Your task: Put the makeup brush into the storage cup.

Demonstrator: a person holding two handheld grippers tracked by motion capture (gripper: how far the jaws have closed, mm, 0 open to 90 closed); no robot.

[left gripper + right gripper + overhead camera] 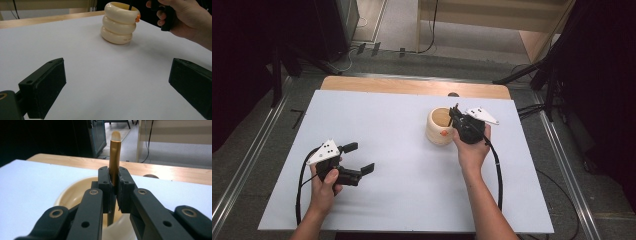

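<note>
My right hand-held gripper (114, 192) clamped on a slim gold-handled brush (114, 157), below it a cream ribbed ceramic cup (120, 23), my left hand-held gripper (117, 85) jaws apart over smooth white tabletop (402, 150)

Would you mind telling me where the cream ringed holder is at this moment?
In the high view, the cream holder stands right of centre on the white table, directly beside the right gripper.

Glossy cream plastic-looking ringed holder (119, 23), smooth matt white bench (402, 165) with pale wood edge, matt black plastic tool (113, 186), shiny gold-coloured brush handle (114, 162)
</note>
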